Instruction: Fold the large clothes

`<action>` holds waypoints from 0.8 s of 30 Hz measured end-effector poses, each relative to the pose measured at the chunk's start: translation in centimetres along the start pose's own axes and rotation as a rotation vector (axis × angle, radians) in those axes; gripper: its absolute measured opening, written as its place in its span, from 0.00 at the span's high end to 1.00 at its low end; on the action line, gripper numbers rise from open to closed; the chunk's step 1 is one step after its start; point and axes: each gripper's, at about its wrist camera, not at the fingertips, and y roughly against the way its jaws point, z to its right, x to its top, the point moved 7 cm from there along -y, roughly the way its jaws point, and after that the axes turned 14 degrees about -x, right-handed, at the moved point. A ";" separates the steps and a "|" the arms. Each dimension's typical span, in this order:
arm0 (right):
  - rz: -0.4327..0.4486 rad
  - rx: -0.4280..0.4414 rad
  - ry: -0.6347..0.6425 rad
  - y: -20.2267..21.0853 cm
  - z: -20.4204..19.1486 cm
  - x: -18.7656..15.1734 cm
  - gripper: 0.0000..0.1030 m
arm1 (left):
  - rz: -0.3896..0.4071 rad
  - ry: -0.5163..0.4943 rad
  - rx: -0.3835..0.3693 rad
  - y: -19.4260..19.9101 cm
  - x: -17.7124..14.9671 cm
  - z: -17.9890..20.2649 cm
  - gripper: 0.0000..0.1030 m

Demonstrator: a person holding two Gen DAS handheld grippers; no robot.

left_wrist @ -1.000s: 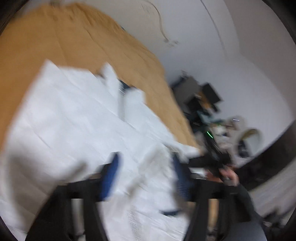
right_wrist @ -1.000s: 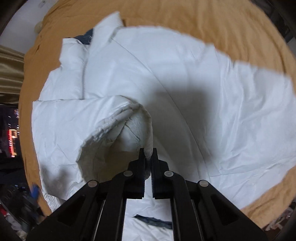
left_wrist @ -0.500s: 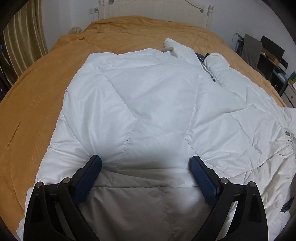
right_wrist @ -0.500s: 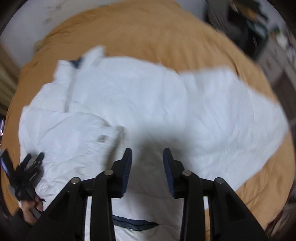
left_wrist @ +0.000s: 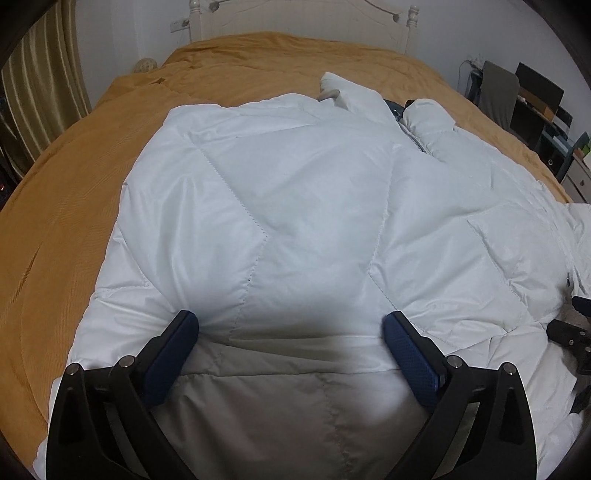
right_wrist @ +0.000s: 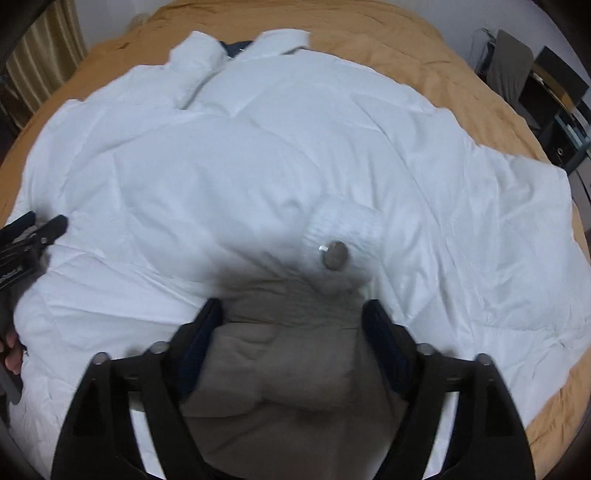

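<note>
A large white quilted puffer jacket point(left_wrist: 295, 221) lies spread on the bed, collar and zipper point(left_wrist: 413, 138) at the far side. It also fills the right wrist view point(right_wrist: 258, 166), where a folded sleeve cuff with a grey snap button point(right_wrist: 335, 254) lies on its middle. My left gripper point(left_wrist: 290, 325) is wide open, low over the jacket's near left part, holding nothing. My right gripper point(right_wrist: 291, 314) is wide open just above the cuff, holding nothing. The left gripper shows at the left edge of the right wrist view point(right_wrist: 26, 236).
The jacket rests on a mustard-orange bedspread point(left_wrist: 74, 184) with a white headboard point(left_wrist: 295, 18) at the far end. Curtains point(left_wrist: 40, 92) hang at the left. A chair and cluttered desk point(left_wrist: 517, 99) stand beyond the bed's right side.
My right gripper let go of the sleeve cuff, opened wide and the cuff now lies on the jacket. My left gripper swung round to face the jacket and settled low over it.
</note>
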 end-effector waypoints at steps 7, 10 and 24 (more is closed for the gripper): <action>0.076 0.043 -0.141 4.3 4.8 1.4 0.14 | 0.003 -0.006 0.009 -0.2 -0.1 -0.2 0.00; 0.145 -0.020 -0.313 7.3 12.3 1.0 0.12 | 0.007 -0.009 0.012 -0.2 -0.1 -0.1 0.00; -0.082 0.028 -1.028 -4.6 37.2 -12.2 0.07 | 0.007 0.048 -0.012 2.7 0.1 0.1 0.01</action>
